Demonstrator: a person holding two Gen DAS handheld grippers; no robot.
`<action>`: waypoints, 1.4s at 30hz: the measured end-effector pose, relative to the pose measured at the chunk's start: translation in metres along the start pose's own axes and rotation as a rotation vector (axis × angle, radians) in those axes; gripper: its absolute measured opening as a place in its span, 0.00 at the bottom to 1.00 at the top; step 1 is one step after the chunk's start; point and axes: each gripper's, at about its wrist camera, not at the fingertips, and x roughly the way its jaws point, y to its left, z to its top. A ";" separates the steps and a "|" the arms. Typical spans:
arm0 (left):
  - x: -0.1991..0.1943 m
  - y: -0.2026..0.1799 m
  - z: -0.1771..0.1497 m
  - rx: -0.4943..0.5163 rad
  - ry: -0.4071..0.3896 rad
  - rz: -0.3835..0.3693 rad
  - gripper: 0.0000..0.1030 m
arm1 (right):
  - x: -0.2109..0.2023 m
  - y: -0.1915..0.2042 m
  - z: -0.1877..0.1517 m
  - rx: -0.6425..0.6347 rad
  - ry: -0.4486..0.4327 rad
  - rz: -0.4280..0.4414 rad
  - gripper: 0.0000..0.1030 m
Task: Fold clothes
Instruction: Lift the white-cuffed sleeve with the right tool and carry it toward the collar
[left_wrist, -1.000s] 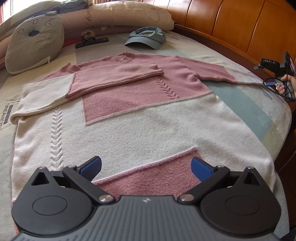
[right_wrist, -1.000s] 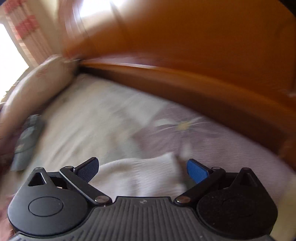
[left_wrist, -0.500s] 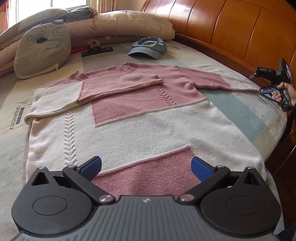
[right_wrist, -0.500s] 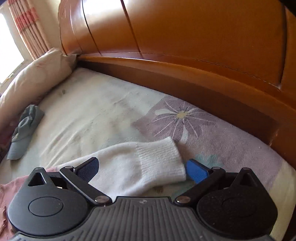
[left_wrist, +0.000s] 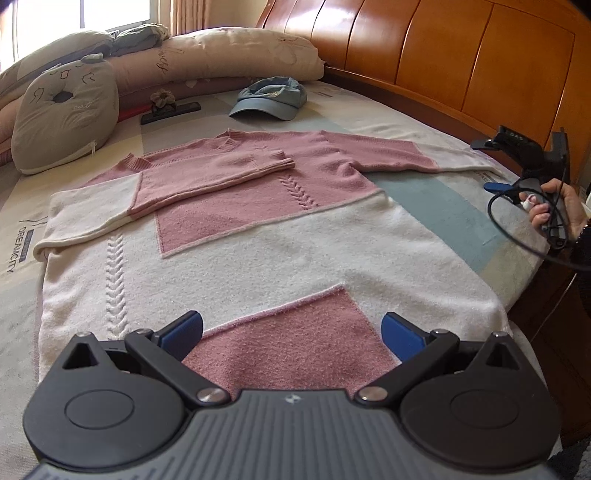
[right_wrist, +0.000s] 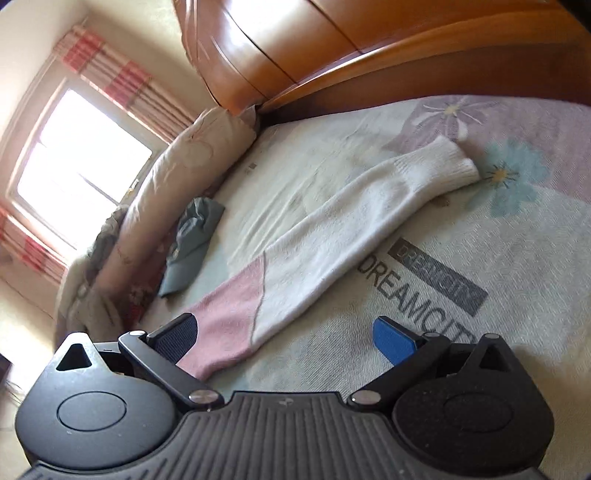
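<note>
A pink and white knit sweater (left_wrist: 258, 236) lies flat on the bed, front up. One sleeve (left_wrist: 207, 173) is folded across the chest; the other sleeve (right_wrist: 332, 240) stretches straight out, its white cuff (right_wrist: 447, 166) at the far end. My left gripper (left_wrist: 291, 330) hovers open over the pink patch at the hem, nothing between its fingers. My right gripper (right_wrist: 284, 334) stands open above the pink part of the outstretched sleeve, also empty. In the left wrist view a hand (left_wrist: 554, 210) holds that right gripper beside the bed's right edge.
A blue cap (left_wrist: 269, 98) lies beyond the collar, with pillows (left_wrist: 62, 114) and a long bolster (left_wrist: 229, 51) behind. A wooden headboard (left_wrist: 461, 62) runs along the right. A small black object (left_wrist: 170, 112) sits near the pillows. The bed's right edge (left_wrist: 532, 266) drops off.
The right gripper has pulled back and tilted from over the sleeve's cuff, so the whole outstretched sleeve now shows. The left gripper shifted slightly over the hem. Both stayed open.
</note>
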 end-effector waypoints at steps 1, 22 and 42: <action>0.001 0.000 0.000 -0.001 0.002 0.002 0.99 | 0.004 0.000 0.003 -0.009 -0.012 0.000 1.00; 0.031 0.004 0.011 -0.063 0.017 0.029 0.99 | 0.068 0.012 0.032 -0.162 -0.172 -0.057 1.00; -0.004 0.022 -0.002 -0.051 0.000 0.033 0.99 | 0.048 0.086 0.030 -0.169 -0.125 0.046 1.00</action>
